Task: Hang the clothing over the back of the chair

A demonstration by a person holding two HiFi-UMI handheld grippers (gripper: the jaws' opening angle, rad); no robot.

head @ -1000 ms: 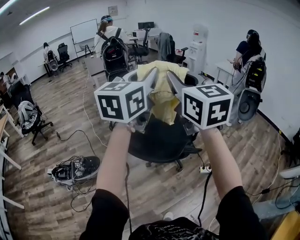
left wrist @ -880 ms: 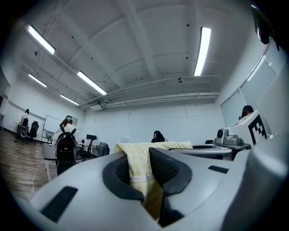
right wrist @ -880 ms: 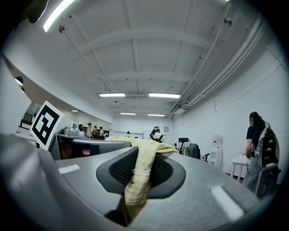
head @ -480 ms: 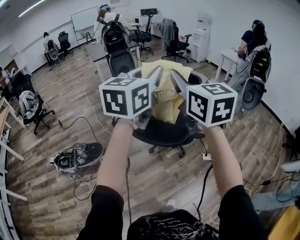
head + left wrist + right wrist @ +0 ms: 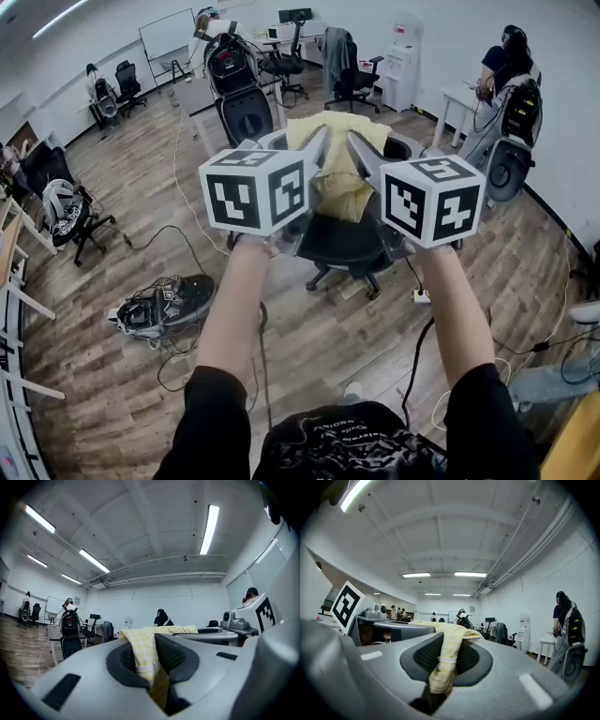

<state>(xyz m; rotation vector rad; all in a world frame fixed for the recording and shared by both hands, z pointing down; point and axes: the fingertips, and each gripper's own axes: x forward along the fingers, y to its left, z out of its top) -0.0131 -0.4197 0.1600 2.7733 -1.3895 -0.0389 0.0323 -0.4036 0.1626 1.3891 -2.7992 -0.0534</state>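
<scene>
A pale yellow checked garment (image 5: pixel 339 164) hangs between my two grippers, which are side by side and pointing level. The left gripper (image 5: pixel 315 155) is shut on one top edge; in the left gripper view the cloth (image 5: pixel 143 651) is pinched between the dark pads. The right gripper (image 5: pixel 360 155) is shut on the other edge, with the cloth (image 5: pixel 446 658) clamped in its jaws. A black office chair (image 5: pixel 349 246) stands on the floor just below and beyond the garment. The cloth hides the chair's back, and I cannot tell whether the two touch.
A black pack with tangled cables (image 5: pixel 157 305) lies on the wood floor at the left. Another loaded chair (image 5: pixel 64 211) stands further left. A power strip (image 5: pixel 422 296) lies by the chair's base. People work at desks (image 5: pixel 506 70) along the far walls.
Both grippers have sunk and moved forward together with the garment. More of the chair's seat now shows beneath the cloth. The grips are unchanged.
</scene>
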